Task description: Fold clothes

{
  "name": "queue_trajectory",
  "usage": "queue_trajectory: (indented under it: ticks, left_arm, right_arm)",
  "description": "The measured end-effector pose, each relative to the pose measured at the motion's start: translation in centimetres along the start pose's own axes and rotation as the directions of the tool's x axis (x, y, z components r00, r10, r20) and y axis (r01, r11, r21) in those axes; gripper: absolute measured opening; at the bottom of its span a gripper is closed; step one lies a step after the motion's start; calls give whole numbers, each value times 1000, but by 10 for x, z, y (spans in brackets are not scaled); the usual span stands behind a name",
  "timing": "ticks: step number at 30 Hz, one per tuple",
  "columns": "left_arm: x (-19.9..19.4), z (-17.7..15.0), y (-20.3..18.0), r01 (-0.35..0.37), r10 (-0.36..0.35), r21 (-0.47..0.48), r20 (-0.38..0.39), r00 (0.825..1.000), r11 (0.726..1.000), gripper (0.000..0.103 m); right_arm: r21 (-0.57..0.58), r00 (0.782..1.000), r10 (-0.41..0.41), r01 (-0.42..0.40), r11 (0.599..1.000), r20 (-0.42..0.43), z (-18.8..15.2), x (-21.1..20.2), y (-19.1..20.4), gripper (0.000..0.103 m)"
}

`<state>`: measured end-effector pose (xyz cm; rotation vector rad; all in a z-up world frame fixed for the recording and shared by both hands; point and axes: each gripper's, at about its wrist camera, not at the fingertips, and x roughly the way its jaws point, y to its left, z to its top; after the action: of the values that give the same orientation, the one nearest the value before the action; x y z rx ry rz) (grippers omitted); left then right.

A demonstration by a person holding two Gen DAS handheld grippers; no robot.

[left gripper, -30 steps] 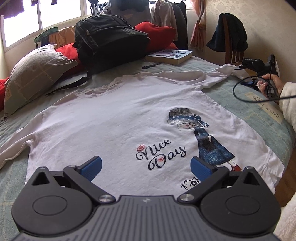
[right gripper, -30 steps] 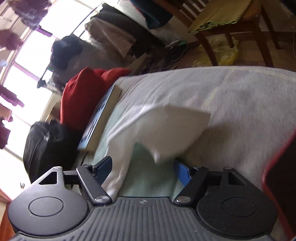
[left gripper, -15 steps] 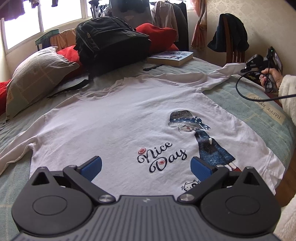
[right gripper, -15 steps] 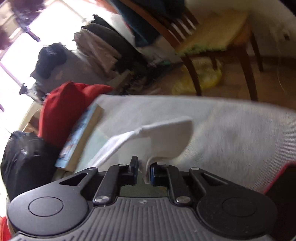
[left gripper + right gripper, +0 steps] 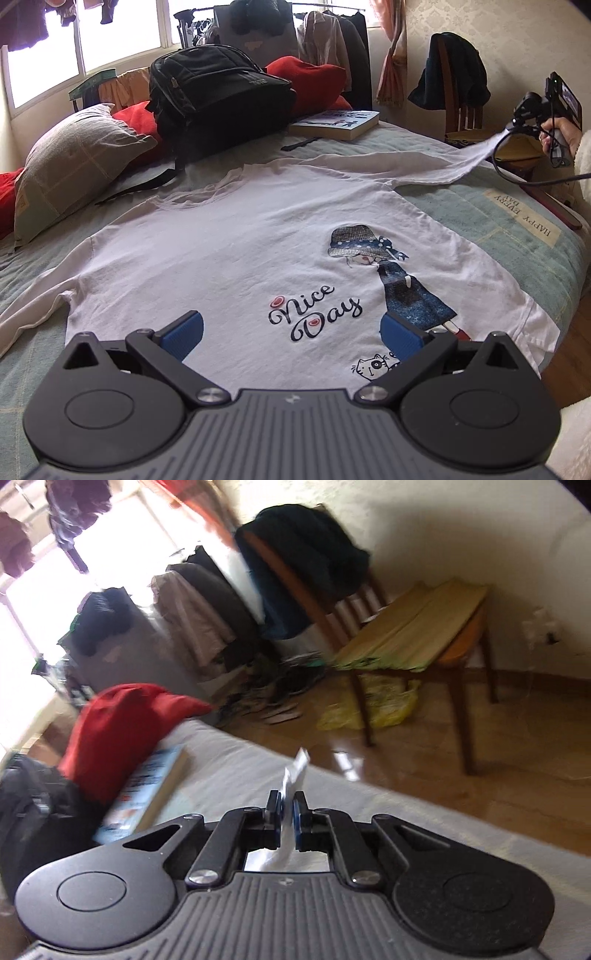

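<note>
A white T-shirt [image 5: 236, 243] printed "Nice Day" lies face up, spread flat on the bed. My left gripper [image 5: 291, 330] hovers open above its lower hem, nothing between the blue pads. My right gripper [image 5: 287, 808] is shut on the end of the shirt's right sleeve [image 5: 293, 775], which pokes up between the pads. In the left wrist view that sleeve [image 5: 476, 155] is stretched taut and lifted off the bed toward the right gripper [image 5: 517, 127], held in a hand at the far right. The other sleeve [image 5: 26, 310] lies flat at the left.
A black backpack [image 5: 218, 92], red cushions [image 5: 306, 77], a grey pillow [image 5: 70, 158] and a book [image 5: 336, 123] sit at the bed's far end. A wooden chair [image 5: 417, 642] draped with dark clothing stands beside the bed. A cable [image 5: 535, 179] hangs from the right gripper.
My right gripper has shut on the sleeve end and lifted it up and outward, pulling the sleeve taut. My left gripper has stayed open above the hem.
</note>
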<state>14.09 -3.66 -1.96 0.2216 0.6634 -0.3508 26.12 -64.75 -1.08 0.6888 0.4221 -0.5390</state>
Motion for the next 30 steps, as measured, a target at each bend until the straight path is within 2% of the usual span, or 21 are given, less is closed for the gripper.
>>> queue_trajectory:
  ticks: [3,4,7,9,11,14,16,20,25,30]
  left_arm:
    - [-1,0,1,-2,2,-1,3,1000,1000,101]
    - [-1,0,2,-3,3,-1,4,1000,1000,101]
    - [0,0,2,-3,3,-4,1,1000,1000,101]
    - [1,0,3,-5,5,-6,-2,1000,1000,101]
    - [1,-1,4,-8,8,-8,-5,1000,1000,101]
    - [2,-1,5,-11,11,-12,-9,1000,1000,101]
    - [2,0,7,-10,10,-10,-13,1000,1000,101]
    - [5,-1,10,-12,12,-10,-23,1000,1000,101]
    - [13,-1,16,-2,1,-26,-37,999,1000,101]
    - [24,-3,20,27,-30,-51,-55,998,998,101]
  right_arm:
    - [-48,995,-95,96,994,5,-3,-2,5,13]
    - [-75,996,-94,94,993,7,-6,-4,11,13]
    - [-175,999,-32,29,984,-13,-16,-6,38,17]
    - [-252,996,45,-62,966,-74,-27,-1,64,19]
    - [-310,978,117,-167,936,-175,-43,10,95,19]
    - [-362,921,194,-317,877,-337,-72,31,143,19]
    - [-400,888,206,-379,835,-412,-95,45,174,19]
    - [-451,838,195,-454,769,-509,-135,65,223,19]
    - [-504,816,171,-490,711,-552,-162,72,251,19]
    - [-558,818,161,-507,657,-553,-176,61,253,19]
